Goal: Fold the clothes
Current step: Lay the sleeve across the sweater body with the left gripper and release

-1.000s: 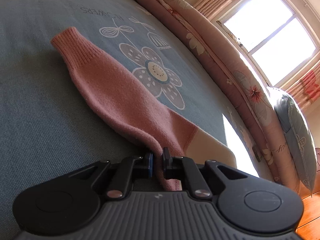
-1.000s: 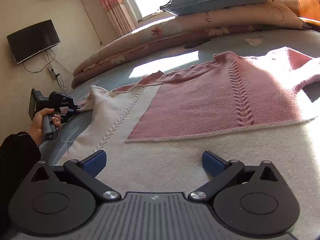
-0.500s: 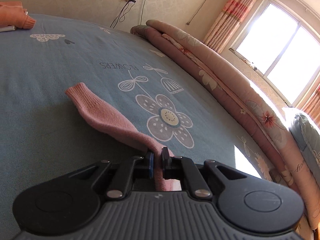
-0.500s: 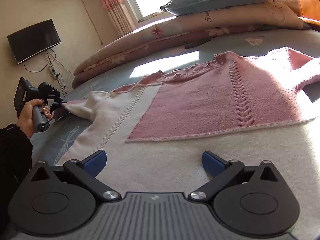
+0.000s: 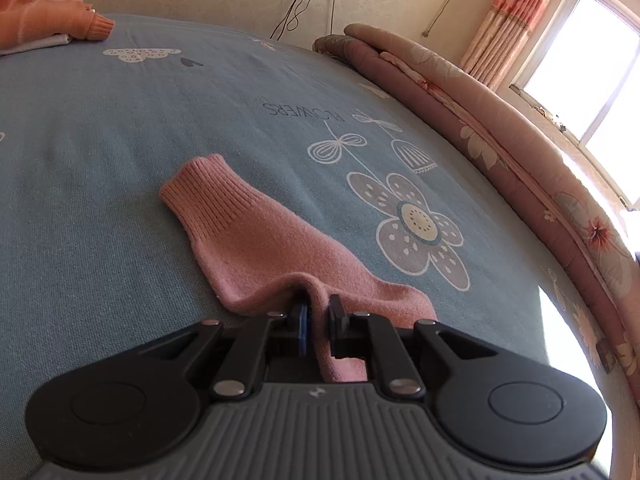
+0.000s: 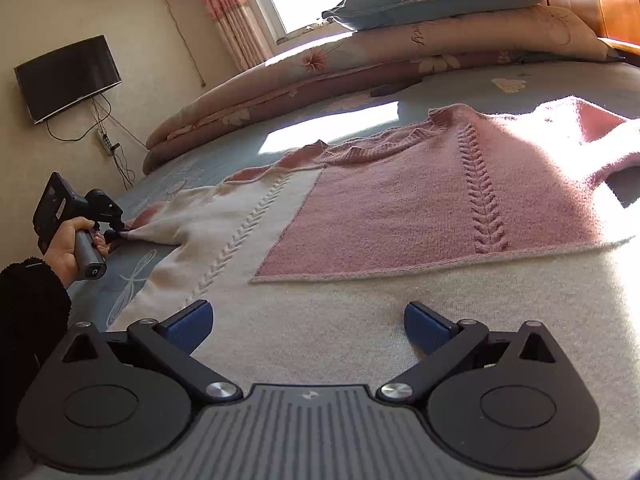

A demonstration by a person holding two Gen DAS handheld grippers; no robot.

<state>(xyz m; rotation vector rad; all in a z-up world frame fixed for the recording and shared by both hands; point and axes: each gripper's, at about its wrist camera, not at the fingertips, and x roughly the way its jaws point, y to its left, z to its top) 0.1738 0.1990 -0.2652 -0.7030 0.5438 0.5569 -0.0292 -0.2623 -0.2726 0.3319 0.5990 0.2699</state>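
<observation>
On the bed (image 6: 560, 80), our sweater (image 6: 440, 208) lies flat, nothing folded yet. Our left tongs (image 5: 316, 314) pinch its pink sleeve (image 5: 256, 236), jaws starting to open; our right tongs (image 6: 308, 326) hang released above the hem.

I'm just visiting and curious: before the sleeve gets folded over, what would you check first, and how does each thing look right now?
1. Sleeve between the left gripper fingers: ok, though they are opening.
2. Cuff free of snags: ok, it lies loose on the bedsheet.
3. Sweater body spread flat: ok.
4. Right gripper free to help: ok, open and holding nothing.
5. Far sleeve flat: not ok, it is bunched.
</observation>
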